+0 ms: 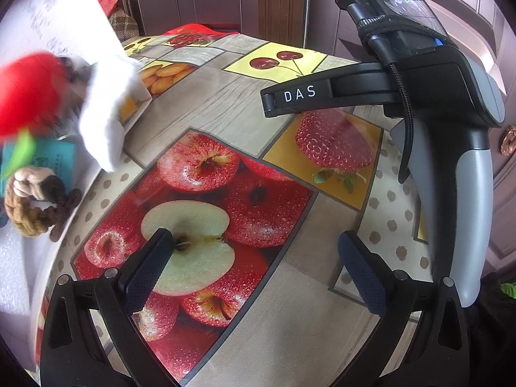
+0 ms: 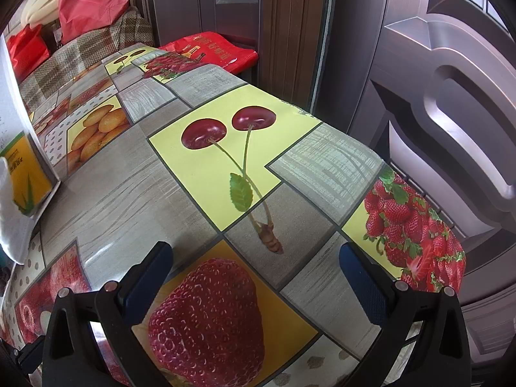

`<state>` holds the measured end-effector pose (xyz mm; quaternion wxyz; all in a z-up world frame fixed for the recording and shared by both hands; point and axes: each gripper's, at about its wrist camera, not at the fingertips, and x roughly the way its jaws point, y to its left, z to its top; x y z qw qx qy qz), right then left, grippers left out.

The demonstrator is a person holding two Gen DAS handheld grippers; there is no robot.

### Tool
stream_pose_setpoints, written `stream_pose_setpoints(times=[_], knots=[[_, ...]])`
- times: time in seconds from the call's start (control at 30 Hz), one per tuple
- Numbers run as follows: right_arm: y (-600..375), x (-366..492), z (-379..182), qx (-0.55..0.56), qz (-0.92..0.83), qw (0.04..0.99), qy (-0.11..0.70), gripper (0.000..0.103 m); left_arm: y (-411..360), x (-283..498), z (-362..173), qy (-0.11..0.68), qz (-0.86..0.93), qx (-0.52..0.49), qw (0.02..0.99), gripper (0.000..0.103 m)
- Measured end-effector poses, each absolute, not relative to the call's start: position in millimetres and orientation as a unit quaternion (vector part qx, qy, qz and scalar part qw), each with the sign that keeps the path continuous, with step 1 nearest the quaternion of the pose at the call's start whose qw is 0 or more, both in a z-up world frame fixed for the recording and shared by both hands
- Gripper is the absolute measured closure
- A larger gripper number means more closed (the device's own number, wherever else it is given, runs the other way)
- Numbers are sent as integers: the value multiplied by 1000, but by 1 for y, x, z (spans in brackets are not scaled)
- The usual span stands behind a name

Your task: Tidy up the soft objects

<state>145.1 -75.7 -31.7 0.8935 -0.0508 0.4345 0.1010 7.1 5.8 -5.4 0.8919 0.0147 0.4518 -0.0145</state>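
In the left wrist view a blurred red plush toy [image 1: 29, 93] with a green leaf [image 1: 21, 151] sits at the far left, beside a white soft sheet [image 1: 106, 109]. Below them lies a knotted brown and tan rope toy [image 1: 35, 200], near a teal card [image 1: 56, 161]. My left gripper [image 1: 253, 258] stands open over the apple print on the tablecloth [image 1: 225, 96], to the right of these toys, with nothing between its fingers. My right gripper [image 2: 254, 267] is open too, above the strawberry print, holding nothing. Its grey handle [image 1: 477, 193] shows at the right of the left wrist view.
A white box with a yellow label [image 2: 27, 174] and the white sheet [image 2: 9, 219] stand at the table's left. Red bags [image 2: 90, 3] and a checked cloth [image 2: 80, 58] lie beyond the far end. A brown door [image 2: 435, 96] stands close to the table's right edge [image 2: 419, 193].
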Motion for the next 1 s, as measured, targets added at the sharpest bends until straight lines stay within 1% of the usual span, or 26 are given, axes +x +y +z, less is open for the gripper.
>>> stream_pose_setpoints(times=[1.0], knots=[[-76, 145, -32, -51, 101, 894, 435, 0, -3, -1, -1, 451, -14, 16, 892, 1]])
